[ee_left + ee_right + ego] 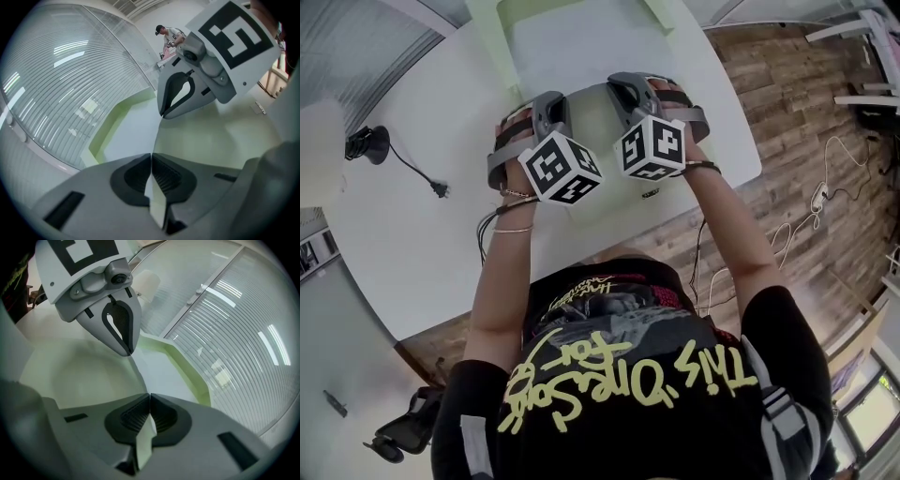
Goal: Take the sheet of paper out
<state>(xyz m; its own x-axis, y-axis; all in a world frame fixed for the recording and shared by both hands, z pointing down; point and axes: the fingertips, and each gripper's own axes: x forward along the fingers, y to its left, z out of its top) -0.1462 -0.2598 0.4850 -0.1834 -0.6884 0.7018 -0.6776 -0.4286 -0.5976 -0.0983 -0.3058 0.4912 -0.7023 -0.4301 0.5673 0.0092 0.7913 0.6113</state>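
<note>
My left gripper (151,159) and right gripper (149,399) are both clamped on the near edge of the sheet of paper (131,129), side by side, so I can, I judge, draw it flat and evenly out of the pale green folder (101,136) on the table (412,234).

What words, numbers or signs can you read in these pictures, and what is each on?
"This One's for", as far as it reads: upside-down yellow script on the person's black shirt; rest unclear.
Small yellow print above it in the head view: too small to read.
On the left gripper's marker cube and the right gripper's marker cube: patterns only, no words.
</note>
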